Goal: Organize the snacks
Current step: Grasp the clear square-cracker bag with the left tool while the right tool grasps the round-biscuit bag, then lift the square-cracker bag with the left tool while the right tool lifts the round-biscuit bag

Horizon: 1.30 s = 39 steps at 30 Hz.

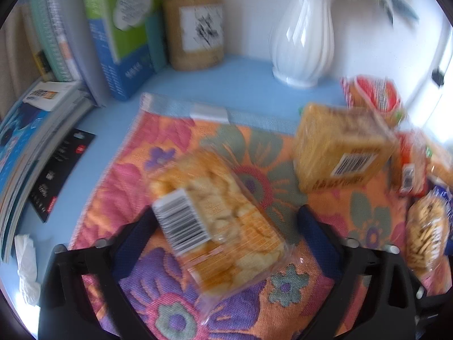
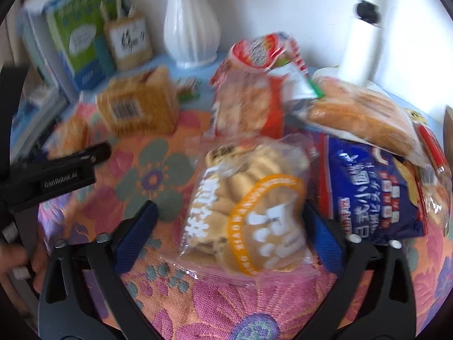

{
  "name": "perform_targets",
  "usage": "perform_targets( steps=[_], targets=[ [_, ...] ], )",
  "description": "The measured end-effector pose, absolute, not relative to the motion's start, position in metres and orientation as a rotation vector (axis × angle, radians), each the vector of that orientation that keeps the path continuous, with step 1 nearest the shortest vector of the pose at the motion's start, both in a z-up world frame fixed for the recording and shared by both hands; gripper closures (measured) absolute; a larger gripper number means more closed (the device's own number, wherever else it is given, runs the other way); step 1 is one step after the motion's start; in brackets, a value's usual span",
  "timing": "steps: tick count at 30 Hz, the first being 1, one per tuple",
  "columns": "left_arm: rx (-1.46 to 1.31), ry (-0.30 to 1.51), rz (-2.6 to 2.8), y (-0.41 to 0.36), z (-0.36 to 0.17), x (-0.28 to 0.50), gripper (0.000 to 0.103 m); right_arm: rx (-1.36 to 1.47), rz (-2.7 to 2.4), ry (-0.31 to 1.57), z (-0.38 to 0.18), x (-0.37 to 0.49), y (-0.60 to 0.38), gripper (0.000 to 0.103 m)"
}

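Note:
A clear packet of orange puffed snacks (image 1: 223,223) with a barcode label lies tilted on the floral cloth (image 1: 175,306). My left gripper (image 1: 228,216) is open around it: the left pad is at the barcode corner and the right pad stands apart. My right gripper (image 2: 230,214) is open around a clear biscuit packet (image 2: 249,212) with an orange ring; its right pad is against the wrapper and its left pad is clear of it. The same biscuit packet (image 1: 427,235) shows at the left view's right edge.
A yellow cracker pack (image 1: 342,147) (image 2: 138,104) and a red packet (image 2: 254,85) stand behind. A blue bag (image 2: 371,187) and a bread packet (image 2: 362,113) crowd the right. At the back are a white vase (image 1: 303,42), books (image 1: 119,42) and a pen holder (image 1: 195,34). A hand (image 2: 17,255) holds the left tool.

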<state>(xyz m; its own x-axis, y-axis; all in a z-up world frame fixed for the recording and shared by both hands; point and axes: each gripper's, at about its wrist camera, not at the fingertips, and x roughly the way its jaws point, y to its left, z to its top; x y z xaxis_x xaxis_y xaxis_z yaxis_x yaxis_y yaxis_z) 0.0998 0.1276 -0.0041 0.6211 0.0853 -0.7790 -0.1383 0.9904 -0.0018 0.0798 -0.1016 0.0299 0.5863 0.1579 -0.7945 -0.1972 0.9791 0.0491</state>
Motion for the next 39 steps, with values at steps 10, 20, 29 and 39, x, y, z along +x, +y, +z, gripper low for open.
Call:
perform_targets(
  steps=[10,20,29,39],
  targets=[
    [-0.085,0.823,0.091,0.130,0.007,0.084,0.058,0.178,0.313,0.782,0.046,0.063,-0.138,0.045],
    [-0.105,0.804,0.087,0.133,0.008,0.080,0.058,0.200,0.339,0.713,0.055,0.055,-0.143,0.045],
    [-0.122,0.814,0.087,0.135,0.009,0.081,0.058,0.206,0.338,0.703,0.056,0.053,-0.145,0.045],
    [-0.142,0.817,0.096,0.136,0.010,0.082,0.058,0.240,0.364,0.704,0.055,0.054,-0.147,0.045]
  ],
)
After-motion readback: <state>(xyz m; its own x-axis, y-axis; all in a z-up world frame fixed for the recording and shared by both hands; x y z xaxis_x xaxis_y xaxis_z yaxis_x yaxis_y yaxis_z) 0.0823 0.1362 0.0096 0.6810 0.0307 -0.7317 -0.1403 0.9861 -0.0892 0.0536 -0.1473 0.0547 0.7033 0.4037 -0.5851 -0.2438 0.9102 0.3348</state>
